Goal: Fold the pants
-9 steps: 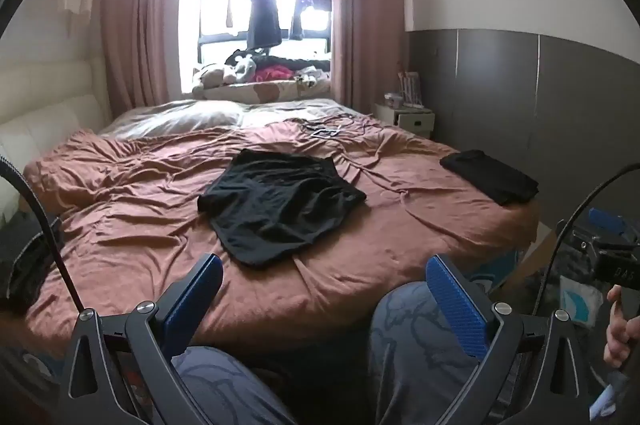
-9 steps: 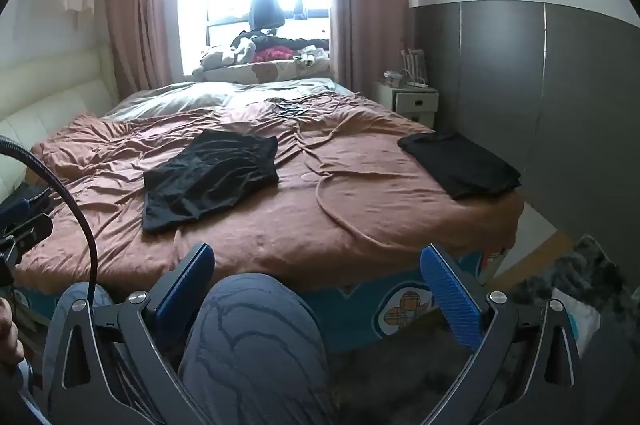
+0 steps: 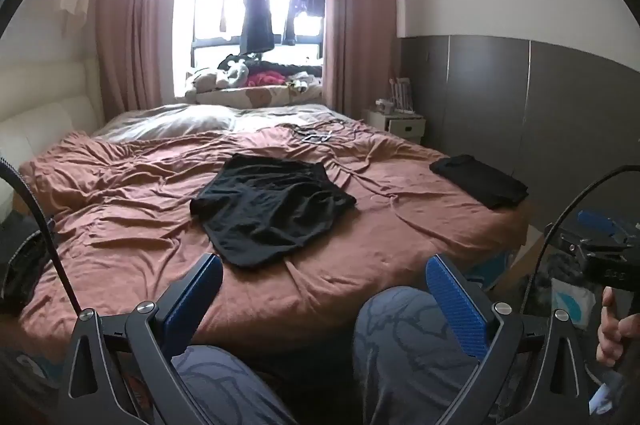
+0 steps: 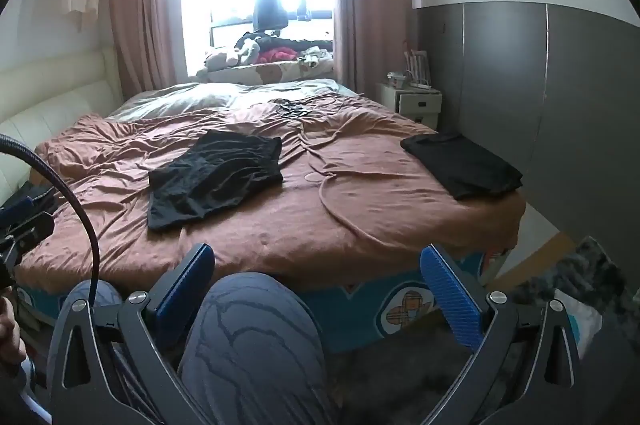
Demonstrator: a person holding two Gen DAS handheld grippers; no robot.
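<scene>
Black pants (image 3: pixel 272 207) lie spread and rumpled in the middle of the bed (image 3: pixel 120 225), also seen in the right wrist view (image 4: pixel 212 177). My left gripper (image 3: pixel 324 289) is open and empty, held low before the bed's near edge, well short of the pants. My right gripper (image 4: pixel 316 281) is open and empty, also low in front of the bed, over the person's knee (image 4: pixel 256 337).
A folded black garment (image 3: pixel 480 181) lies at the bed's right edge, also in the right wrist view (image 4: pixel 464 165). A white nightstand (image 4: pixel 412 101) stands at the far right. A cord (image 4: pixel 332 193) lies across the brown cover. Clothes are piled by the window (image 3: pixel 256 77).
</scene>
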